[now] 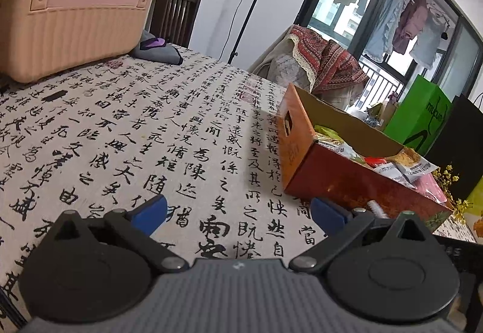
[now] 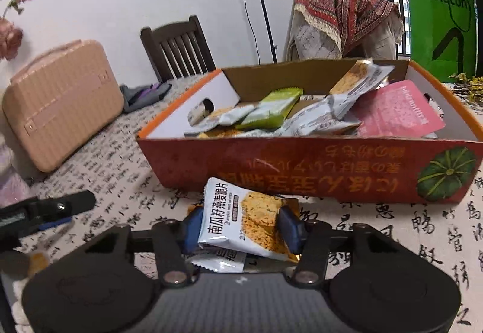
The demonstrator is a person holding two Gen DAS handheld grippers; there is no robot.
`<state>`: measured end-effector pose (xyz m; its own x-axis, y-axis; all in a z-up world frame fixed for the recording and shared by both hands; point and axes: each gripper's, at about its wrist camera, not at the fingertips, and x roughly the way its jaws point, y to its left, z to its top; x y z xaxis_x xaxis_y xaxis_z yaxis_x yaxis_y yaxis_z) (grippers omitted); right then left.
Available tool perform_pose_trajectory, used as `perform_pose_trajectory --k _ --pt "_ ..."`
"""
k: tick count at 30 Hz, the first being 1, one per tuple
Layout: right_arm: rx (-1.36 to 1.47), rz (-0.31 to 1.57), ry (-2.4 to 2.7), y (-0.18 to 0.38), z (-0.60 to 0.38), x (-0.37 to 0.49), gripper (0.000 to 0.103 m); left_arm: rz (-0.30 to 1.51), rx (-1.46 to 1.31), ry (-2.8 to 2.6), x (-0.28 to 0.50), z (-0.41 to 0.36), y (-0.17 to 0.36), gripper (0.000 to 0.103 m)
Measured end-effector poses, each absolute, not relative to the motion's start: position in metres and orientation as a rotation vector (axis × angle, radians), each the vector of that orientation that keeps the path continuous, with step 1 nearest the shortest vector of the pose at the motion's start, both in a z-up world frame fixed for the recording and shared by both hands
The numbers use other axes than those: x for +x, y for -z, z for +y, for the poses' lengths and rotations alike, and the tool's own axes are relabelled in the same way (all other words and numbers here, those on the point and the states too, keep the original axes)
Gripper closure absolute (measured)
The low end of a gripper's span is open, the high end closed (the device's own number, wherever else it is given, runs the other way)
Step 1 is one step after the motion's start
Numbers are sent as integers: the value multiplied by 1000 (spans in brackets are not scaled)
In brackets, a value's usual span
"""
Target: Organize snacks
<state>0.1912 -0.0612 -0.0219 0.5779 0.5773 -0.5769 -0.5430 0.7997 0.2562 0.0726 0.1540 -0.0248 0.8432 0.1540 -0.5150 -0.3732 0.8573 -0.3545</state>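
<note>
Your right gripper (image 2: 240,225) pinches a snack packet (image 2: 241,224), white with a golden crisp picture and black lettering; the blue fingers (image 2: 193,225) press its two long edges. A second white wrapper (image 2: 219,262) pokes out just beneath it, close to the gripper body; whether it is gripped too, you cannot tell. The packet sits low over the desk (image 2: 392,230), just in front of the near wall of the box (image 2: 317,166)

That box is an open orange carton with a green pumpkin printed on its front corner and lettering that reads upside down from your side. Inside lie more snacks in a loose heap: a green packet (image 2: 271,109), several grey-white ones (image 2: 317,118), a pink pouch (image 2: 395,112) leaning on the right wall, and one golden packet (image 2: 359,76) propped against the back wall

Your left gripper (image 1: 238,212) hangs over bare cloth with its fingers (image 1: 151,212) spread wide and nothing between them. In that view the box (image 1: 347,182) stands just beyond the right finger

The desk wears a cloth printed with black calligraphy. Well to the left rests a ribbed peach case (image 2: 63,103), with a grey and purple cloth (image 2: 145,92) bundled beside it and a dark wooden chair (image 2: 178,49) behind. A green bag (image 2: 440,21) stands beyond the box to the right
</note>
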Motion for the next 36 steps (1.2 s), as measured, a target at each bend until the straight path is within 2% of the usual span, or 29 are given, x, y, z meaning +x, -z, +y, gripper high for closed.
perform_pose_trajectory --k 3,7,18,27,36 --pt "65 644 -665 13 -74 182 70 497 -460 -293 73 153 25 0" --pt "67 585 -667 3 -91 171 81 508 -458 -302 75 153 26 0" --pt "143 510 -603 1 -157 160 98 513 -435 -342 78 150 24 0" --pt "233 482 -548 9 -206 167 99 543 -340 -302 91 110 -1 0" --pt "275 469 -566 17 -214 170 99 596 -266 -242 121 57 -7 0"
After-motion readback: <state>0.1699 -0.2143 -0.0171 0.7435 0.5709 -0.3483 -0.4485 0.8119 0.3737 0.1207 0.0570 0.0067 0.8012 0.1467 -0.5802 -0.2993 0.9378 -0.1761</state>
